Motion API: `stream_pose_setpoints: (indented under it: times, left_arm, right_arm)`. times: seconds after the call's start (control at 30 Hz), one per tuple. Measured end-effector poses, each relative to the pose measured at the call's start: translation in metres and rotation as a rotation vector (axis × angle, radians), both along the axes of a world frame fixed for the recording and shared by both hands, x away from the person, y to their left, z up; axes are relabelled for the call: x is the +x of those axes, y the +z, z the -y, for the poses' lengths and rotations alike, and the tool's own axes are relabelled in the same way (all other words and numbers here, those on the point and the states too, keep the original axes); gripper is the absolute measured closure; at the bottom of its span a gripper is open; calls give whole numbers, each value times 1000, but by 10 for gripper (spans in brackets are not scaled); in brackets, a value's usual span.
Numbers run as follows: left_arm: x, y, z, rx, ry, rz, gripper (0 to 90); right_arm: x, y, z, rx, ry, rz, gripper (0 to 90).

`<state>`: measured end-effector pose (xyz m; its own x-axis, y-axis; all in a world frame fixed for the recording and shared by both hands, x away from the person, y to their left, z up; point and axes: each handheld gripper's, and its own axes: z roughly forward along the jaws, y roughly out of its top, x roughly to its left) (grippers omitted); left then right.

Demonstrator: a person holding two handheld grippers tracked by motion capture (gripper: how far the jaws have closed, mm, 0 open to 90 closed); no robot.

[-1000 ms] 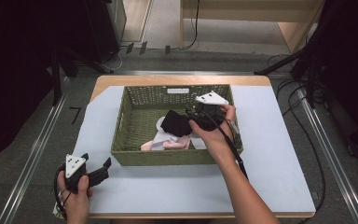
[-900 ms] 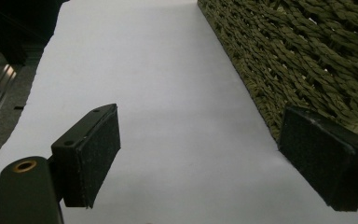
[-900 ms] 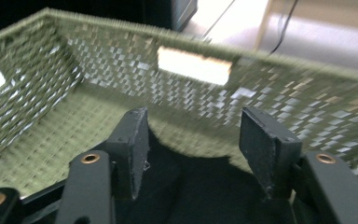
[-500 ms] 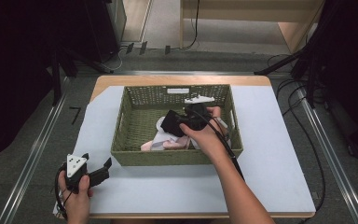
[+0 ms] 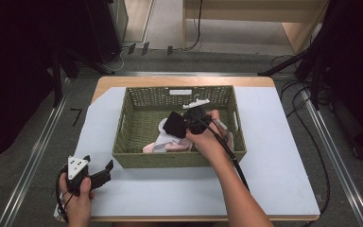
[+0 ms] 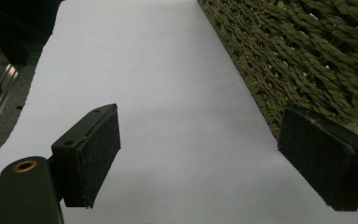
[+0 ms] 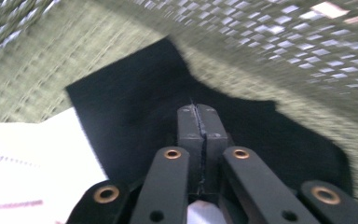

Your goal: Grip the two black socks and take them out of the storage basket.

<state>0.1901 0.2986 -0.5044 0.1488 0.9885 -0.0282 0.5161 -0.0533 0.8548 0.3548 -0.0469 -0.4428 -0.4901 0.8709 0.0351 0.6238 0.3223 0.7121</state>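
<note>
White worktop [image 5: 283,156] carries a basket [image 5: 127,137]. Right tool [image 7: 198,122], jaws pressed together, pinches the black cloth [image 7: 135,116]: soft, light, best gripped at an edge. Left tool [image 6: 200,154] gapes empty.

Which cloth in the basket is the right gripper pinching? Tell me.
The black cloth: the right gripper is shut on it, while the white cloth and pink cloth lie untouched.

Right gripper view motion-blurred: basket weave [image 7: 270,42] smeared, print on white item [image 7: 23,154] left of jaws unreadable. Black cloth [image 7: 135,112] edge hidden behind the pressed-together jaws; can't tell how much is pinched. High view: hand [image 5: 208,139] covers right gripper [image 5: 184,124] body. Left gripper [image 6: 200,158]: right pad cut by frame edge.
</note>
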Motion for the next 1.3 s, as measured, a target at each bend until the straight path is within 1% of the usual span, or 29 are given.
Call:
stream_pose_setpoints:
  times: [0.1, 0.13, 0.2, 0.23, 0.27, 0.33, 0.37, 0.4, 0.43, 0.47, 0.5, 0.53, 0.57, 0.63, 0.67, 0.7, 0.73, 0.77, 0.83, 0.87, 0.93, 0.97, 1.0, 1.07, 1.13, 1.23, 1.27, 1.3]
  left_arm:
    - [-1, 0, 0, 2, 0, 6, 140]
    - [-1, 0, 0, 4, 0, 7, 141]
    - [-1, 0, 0, 4, 0, 6, 141]
    - [-1, 0, 0, 4, -1, 6, 141]
    - [-1, 0, 0, 4, 0, 7, 141]
    - [-1, 0, 0, 2, 0, 9, 141]
    - [-1, 0, 0, 3, -2, 8, 141]
    - [-1, 0, 0, 2, -2, 8, 141]
    - [-1, 0, 0, 3, -2, 7, 141]
    - [-1, 0, 0, 2, -2, 6, 141]
    - [0, 0, 0, 1, -3, 3, 141]
    - [0, 0, 0, 1, -3, 3, 141]
    - [0, 0, 0, 0, -3, 2, 141]
    - [0, 0, 0, 0, -3, 1, 141]
    - [0, 0, 0, -1, -3, 0, 141]
    - [0, 0, 0, -1, -2, 1, 141]
    - [0, 0, 0, 1, -1, -2, 141]
    - [0, 0, 0, 1, -1, -3, 141]
    - [0, 0, 0, 1, -1, -3, 141]
    - [0, 0, 0, 2, -1, -3, 141]
    - [0, 0, 0, 3, -2, -5, 141]
    - [0, 0, 0, 3, -3, -5, 141]
    - [0, 0, 0, 2, -3, -4, 141]
    - [0, 0, 0, 2, -3, -6, 141]
    - [0, 0, 0, 2, -4, -6, 141]
    - [0, 0, 0, 2, -4, -6, 141]
    - [0, 0, 0, 2, -4, -6, 141]
    - [0, 0, 0, 2, -4, -7, 141]
  right_arm:
    - [-1, 7, 13, 73, -83, 53, 900]
    - [-2, 11, 24, 99, -147, 105, 900]
    - [-5, 12, 32, 97, -197, 155, 900]
    - [-5, 12, 32, 97, -197, 155, 900]
    - [-7, 14, 37, 99, -231, 204, 900]
    - [-7, 14, 36, 97, -242, 229, 900]
    - [-7, 14, 36, 97, -242, 229, 900]
    - [-7, 14, 34, 104, -228, 225, 900]
    - [-5, 12, 31, 102, -199, 188, 900]
    - [-3, 10, 27, 87, -166, 153, 900]
    - [-2, 8, 24, 76, -133, 126, 857]
    - [-1, 7, 22, 88, -109, 100, 827]
    - [0, 6, 20, 98, -87, 87, 783]
    - [0, 5, 16, 115, -50, 102, 672]
    - [0, 5, 16, 115, -50, 102, 672]
    - [0, 3, 10, 112, 0, 108, 603]
    - [0, 1, 5, 105, 29, 104, 573]
    - [0, -1, 1, 95, 57, 96, 554]
    - [0, -6, -8, 57, 120, 60, 501]
    - [0, -9, -13, 32, 149, 38, 486]
    - [0, -16, -18, -41, 188, 13, 456]
    - [0, -18, -20, -67, 201, 14, 438]
    - [1, -21, -21, -81, 209, 15, 420]
    - [2, -24, -21, -86, 212, 0, 397]
    - [3, -27, -20, -111, 211, -12, 392]
    - [4, -29, -20, -120, 210, -15, 401]
    - [4, -29, -20, -123, 204, -20, 438]
    - [5, -29, -17, -151, 178, -36, 584]
